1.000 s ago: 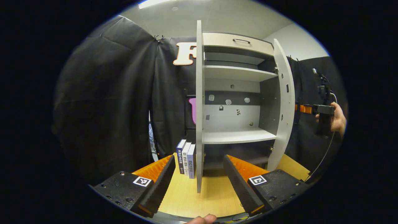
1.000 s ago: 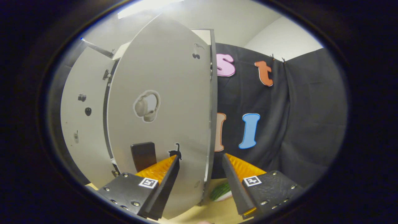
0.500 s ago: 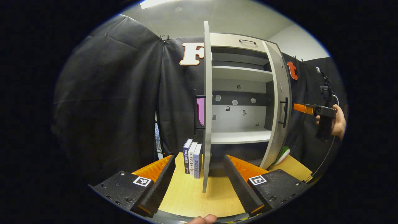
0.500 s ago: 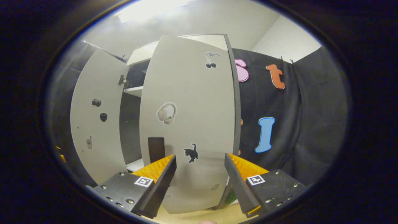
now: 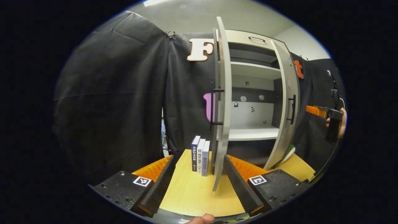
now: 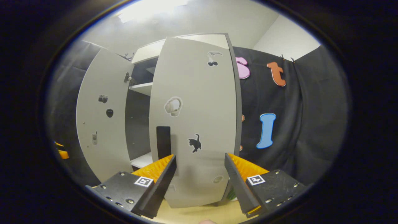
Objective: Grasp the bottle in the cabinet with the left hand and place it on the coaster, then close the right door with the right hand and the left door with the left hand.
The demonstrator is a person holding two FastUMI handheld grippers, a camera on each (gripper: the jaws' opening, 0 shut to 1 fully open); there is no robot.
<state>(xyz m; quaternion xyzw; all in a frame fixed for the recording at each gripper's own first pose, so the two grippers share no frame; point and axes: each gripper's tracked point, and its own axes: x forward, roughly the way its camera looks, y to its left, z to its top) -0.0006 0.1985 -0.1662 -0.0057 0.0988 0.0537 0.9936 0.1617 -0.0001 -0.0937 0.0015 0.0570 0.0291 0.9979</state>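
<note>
In the left gripper view the left gripper [image 5: 197,183] is released, its fingers wide apart and holding nothing, low over the wooden worktop [image 5: 192,196]; the edge of the left door [image 5: 221,102] stands between the two fingers, a little farther off, and I cannot tell if it touches them; this door is open and turned almost edge-on, with a dark bar handle [image 5: 212,109] on its outer face. Three books [image 5: 200,153] stand upright on the worktop just beside the door's lower part. Inside the cabinet [image 5: 252,93] the white shelves [image 5: 252,132] are bare; the bottle and the coaster I cannot find here. The right door [image 5: 287,105] is partly closed, at a slant; past it, near the edge, a hand [image 5: 341,123] holds the other gripper.

In the right gripper view the right gripper [image 6: 200,183] is also released and empty, close in front of the right door [image 6: 194,121], which carries stickers of headphones [image 6: 173,106] and a cat [image 6: 195,143]; whether a finger touches the door, I cannot tell. A gap to the left door [image 6: 99,118] shows the cabinet's dark inside.
</note>
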